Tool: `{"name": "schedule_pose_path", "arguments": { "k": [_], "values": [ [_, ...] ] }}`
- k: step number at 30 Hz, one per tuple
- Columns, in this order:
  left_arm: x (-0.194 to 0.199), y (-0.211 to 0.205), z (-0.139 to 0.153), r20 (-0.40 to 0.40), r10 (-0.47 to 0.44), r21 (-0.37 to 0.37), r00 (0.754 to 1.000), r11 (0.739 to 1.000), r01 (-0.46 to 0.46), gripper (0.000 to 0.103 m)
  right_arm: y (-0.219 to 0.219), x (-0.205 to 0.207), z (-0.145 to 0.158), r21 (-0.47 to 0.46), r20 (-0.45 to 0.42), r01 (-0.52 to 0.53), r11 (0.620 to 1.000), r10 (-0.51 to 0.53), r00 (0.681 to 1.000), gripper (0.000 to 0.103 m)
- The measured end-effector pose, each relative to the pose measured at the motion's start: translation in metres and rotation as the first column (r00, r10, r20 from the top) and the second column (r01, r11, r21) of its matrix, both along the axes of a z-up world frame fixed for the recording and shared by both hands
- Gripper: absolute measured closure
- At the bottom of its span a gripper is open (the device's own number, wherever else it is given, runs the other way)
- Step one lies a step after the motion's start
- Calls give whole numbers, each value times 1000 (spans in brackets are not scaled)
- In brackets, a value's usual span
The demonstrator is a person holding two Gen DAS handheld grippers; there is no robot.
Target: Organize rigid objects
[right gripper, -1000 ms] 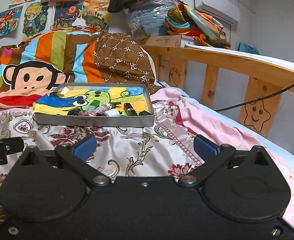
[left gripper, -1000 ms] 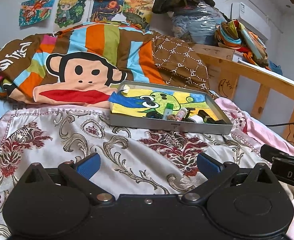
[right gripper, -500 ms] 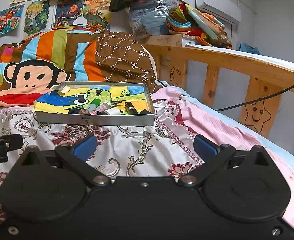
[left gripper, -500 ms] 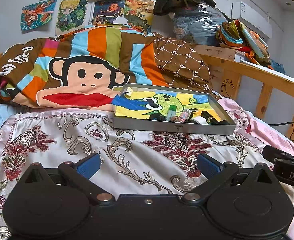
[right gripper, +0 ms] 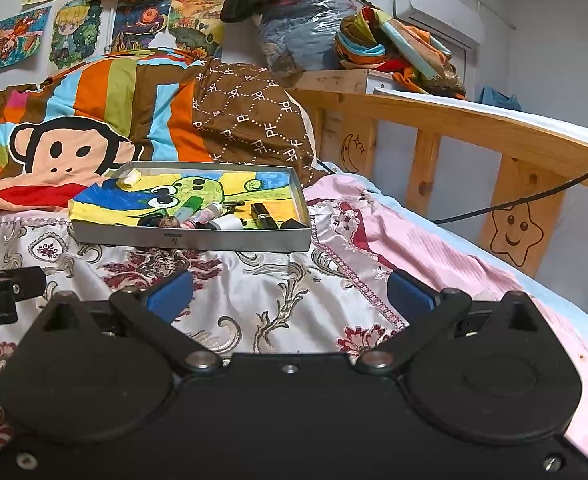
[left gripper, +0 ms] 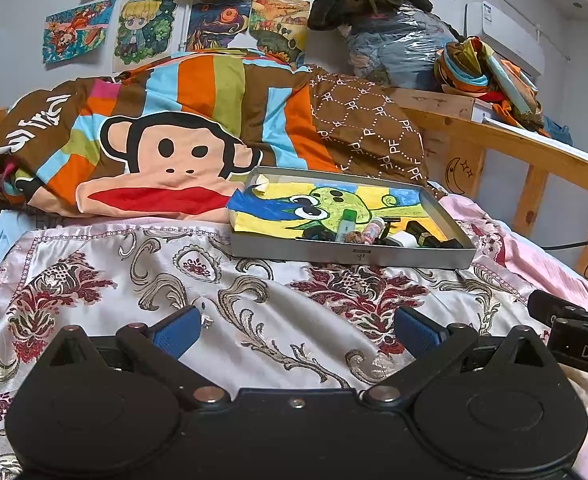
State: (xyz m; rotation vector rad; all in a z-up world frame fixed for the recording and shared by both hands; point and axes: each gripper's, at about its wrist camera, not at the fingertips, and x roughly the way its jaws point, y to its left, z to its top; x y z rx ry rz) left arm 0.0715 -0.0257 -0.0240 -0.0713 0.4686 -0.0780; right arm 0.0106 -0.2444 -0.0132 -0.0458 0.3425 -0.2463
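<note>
Grippers both empty, jaws spread wide, hovering low over the patterned sheet (left gripper: 254,304).

Left gripper (left gripper: 294,326): nothing between the blue pads. Tray (left gripper: 349,257) sits ahead and slightly right of it, well apart. Right gripper's nose shows at the left cam's right edge, so the two run side by side, about level.

Right gripper (right gripper: 290,294): also unloaded. Tray (right gripper: 192,240) lies ahead and to its left, well apart too. Neither is clearly nearer; I'd guess right has a slightly shorter reach to the tray's right end, left to its left end.

Tray long axis runs roughly crosswise to both grippers, near wall facing us. That wall is the thing to clear: any pick has to come over it from above, not straight in.

Contents sit bunched along the near wall, toward the right half:
- green tube (left gripper: 345,225), long axis pointing roughly away from the left gripper, tilted
- pink-capped bottle (left gripper: 373,229) just beside it on the right
- white piece (right gripper: 226,223)
- black lipstick-like case (right gripper: 261,211), furthest right, nearer the right gripper
- dark small bits at the left of the cluster, can't tell what

Items touch or nearly touch, so a wide jaw may catch two. Tray's far half shows only the frog drawing (left gripper: 333,204) lining it.
</note>
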Motion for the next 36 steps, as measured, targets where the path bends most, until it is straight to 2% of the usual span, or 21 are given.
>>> {"name": "schedule_pose_path", "arguments": {
  "k": [36],
  "values": [
    [0,0,0,0,3,5,1000,1000,-3,1,2,2,-2,-1,-1,-17,1000,17,1000,0]
  ]
}}
